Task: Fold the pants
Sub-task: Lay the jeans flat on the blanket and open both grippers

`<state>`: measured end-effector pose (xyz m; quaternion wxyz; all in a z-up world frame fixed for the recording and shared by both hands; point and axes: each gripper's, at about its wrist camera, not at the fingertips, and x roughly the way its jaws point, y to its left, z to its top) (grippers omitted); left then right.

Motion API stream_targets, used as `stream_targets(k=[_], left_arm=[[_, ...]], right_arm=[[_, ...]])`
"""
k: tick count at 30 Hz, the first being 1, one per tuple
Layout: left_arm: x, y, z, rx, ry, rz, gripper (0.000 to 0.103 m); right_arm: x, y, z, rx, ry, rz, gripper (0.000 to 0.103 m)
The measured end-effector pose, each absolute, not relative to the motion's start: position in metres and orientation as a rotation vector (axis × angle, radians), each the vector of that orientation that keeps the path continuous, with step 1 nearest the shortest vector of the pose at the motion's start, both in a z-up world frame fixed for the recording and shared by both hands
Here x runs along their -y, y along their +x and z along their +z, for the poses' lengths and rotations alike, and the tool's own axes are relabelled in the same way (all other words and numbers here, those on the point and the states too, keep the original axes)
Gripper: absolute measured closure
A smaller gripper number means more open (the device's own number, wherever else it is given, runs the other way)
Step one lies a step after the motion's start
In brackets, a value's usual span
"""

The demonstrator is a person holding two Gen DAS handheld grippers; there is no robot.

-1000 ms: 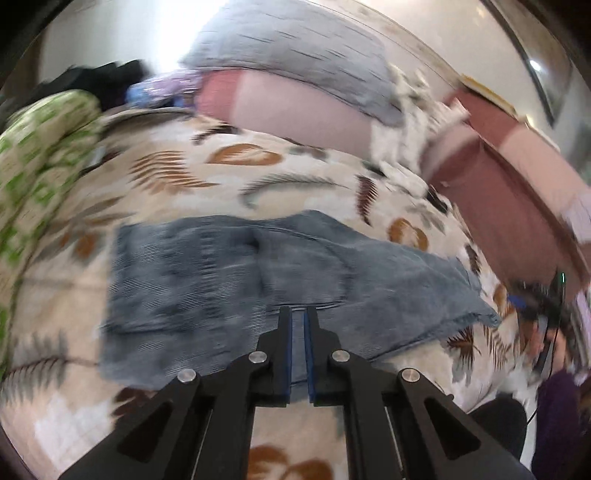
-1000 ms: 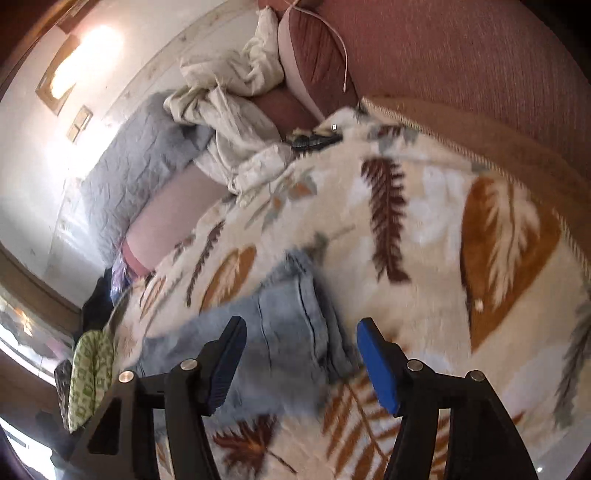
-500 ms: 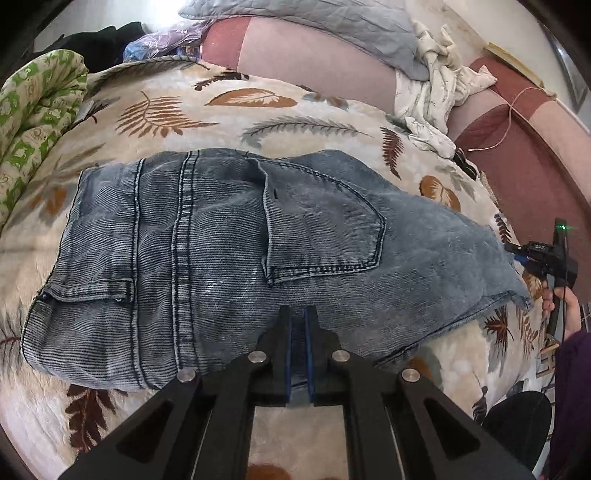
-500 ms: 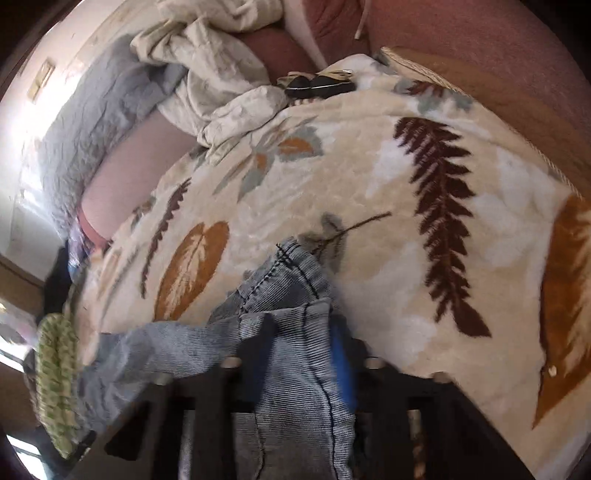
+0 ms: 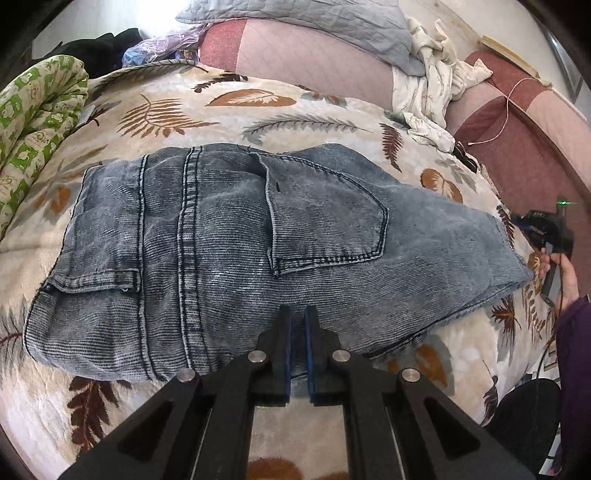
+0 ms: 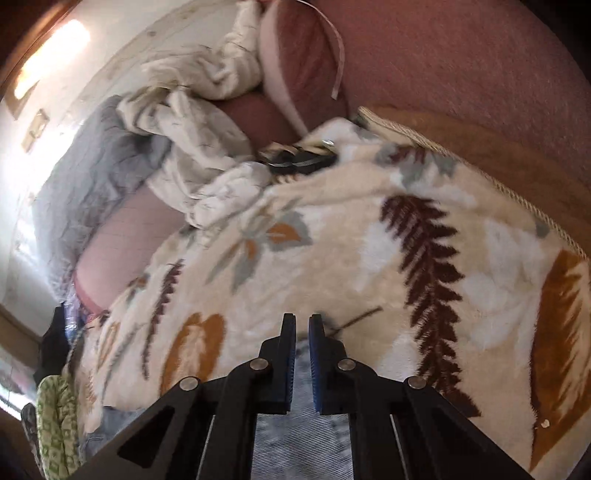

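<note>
The jeans point(image 5: 229, 254) lie spread flat on a leaf-print blanket point(image 5: 258, 107), waistband to the left, back pocket point(image 5: 325, 221) facing up, the leg end reaching right. The left gripper point(image 5: 297, 314) is clenched over the near edge of the jeans; whether any denim sits between its blue pads I cannot tell. The right gripper point(image 6: 302, 321) is also closed, with pale denim point(image 6: 299, 435) bunched between and under its fingers, seemingly pinched. A hand point(image 5: 565, 273) shows at the far right edge. A grey quilt point(image 5: 295, 22) and white cloth point(image 5: 432, 85) lie beyond the blanket, a green patterned cover point(image 5: 33, 122) at left.
</note>
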<state>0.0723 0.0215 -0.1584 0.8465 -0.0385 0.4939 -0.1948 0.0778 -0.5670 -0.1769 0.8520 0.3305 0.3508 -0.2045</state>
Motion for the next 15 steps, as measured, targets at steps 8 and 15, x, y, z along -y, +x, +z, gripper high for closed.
stream_targets(k=[8, 15], left_arm=[[-0.028, 0.058, -0.155, -0.944, -0.109, -0.422, 0.097], [-0.019, 0.049, -0.144, -0.847, -0.143, -0.414, 0.046]], right_arm=[[0.536, 0.035, -0.170, -0.710, 0.674, -0.416, 0.079], [0.455, 0.015, -0.139, -0.691, 0.638, -0.233, 0.046]])
